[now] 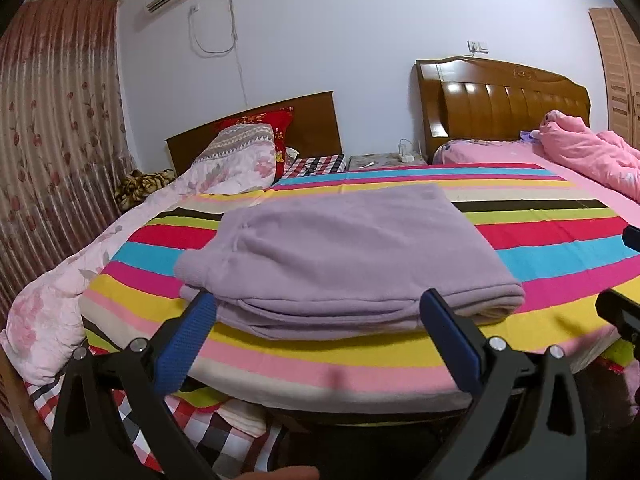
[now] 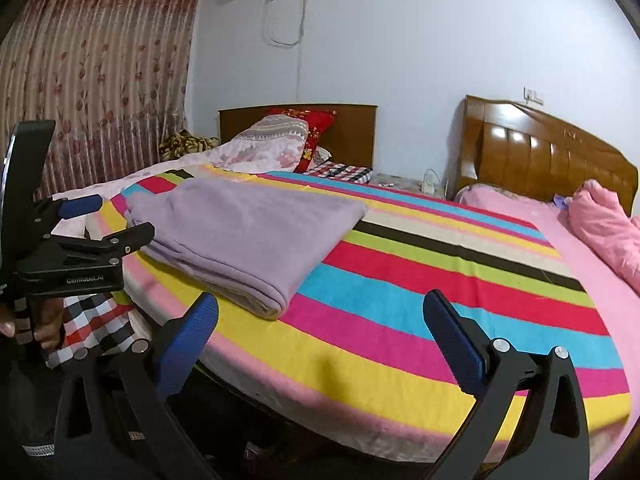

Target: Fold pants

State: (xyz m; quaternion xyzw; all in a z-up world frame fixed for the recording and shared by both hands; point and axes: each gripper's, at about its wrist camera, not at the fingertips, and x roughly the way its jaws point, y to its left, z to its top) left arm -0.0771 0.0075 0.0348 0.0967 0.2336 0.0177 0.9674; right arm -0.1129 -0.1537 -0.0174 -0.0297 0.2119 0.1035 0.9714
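left wrist view: folded pants (image 1: 344, 256) lie on striped blanket (image 1: 552, 240).

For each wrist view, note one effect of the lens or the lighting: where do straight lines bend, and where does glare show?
Left wrist view: fisheye bends the striped blanket into arcs, corners go black, and glare spots sit on the glossy headboard. Right wrist view: the same curving, the curtain leans inward, bright glare patches on the headboard; the folded purple pants stay sharp.
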